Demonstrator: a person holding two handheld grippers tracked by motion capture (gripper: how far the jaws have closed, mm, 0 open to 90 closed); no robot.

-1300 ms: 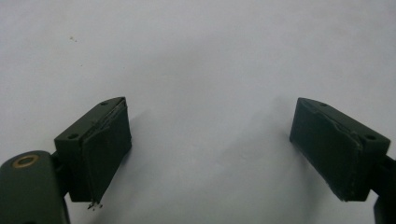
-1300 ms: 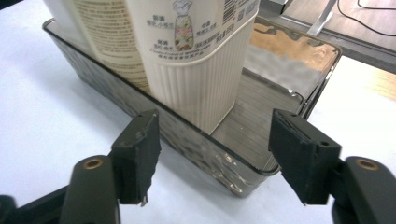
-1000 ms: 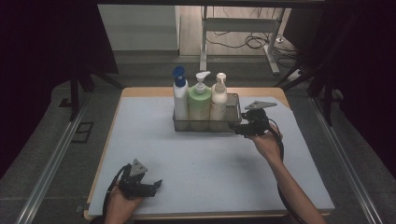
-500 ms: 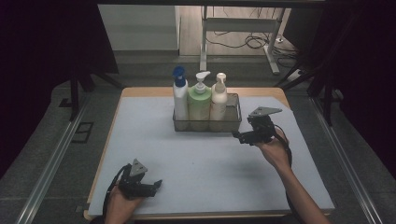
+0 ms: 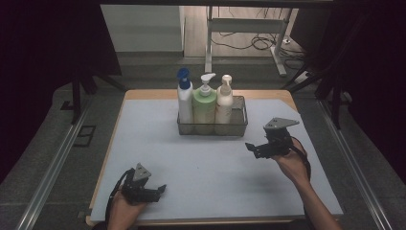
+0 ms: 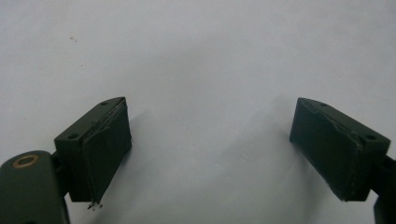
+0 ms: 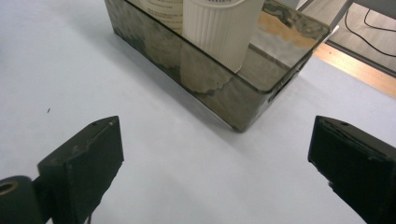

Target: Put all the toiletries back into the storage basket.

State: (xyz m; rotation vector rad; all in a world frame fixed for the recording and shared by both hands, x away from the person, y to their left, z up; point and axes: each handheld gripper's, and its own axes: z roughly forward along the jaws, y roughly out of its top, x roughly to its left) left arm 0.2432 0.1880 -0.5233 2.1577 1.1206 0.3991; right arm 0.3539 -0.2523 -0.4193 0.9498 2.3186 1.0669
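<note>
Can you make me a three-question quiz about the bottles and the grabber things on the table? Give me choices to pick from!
1. Where do the bottles stand?
A. In the clear bin at the far middle of the table
B. On the floor
C. Lying at the near edge of the table

2. How many bottles are in the bin?
A. One
B. Three
C. Five

3. What is the right hand-held gripper doing?
A. Squeezing a bottle
B. Open and holding nothing
C. Shut on the bin's rim

Answers:
1. A, the high view shows them upright inside the bin.
2. B, a blue-topped bottle, a green bottle and a cream bottle stand side by side.
3. B, in the right gripper view its jaws stand wide apart above bare table, short of the bin.
</note>
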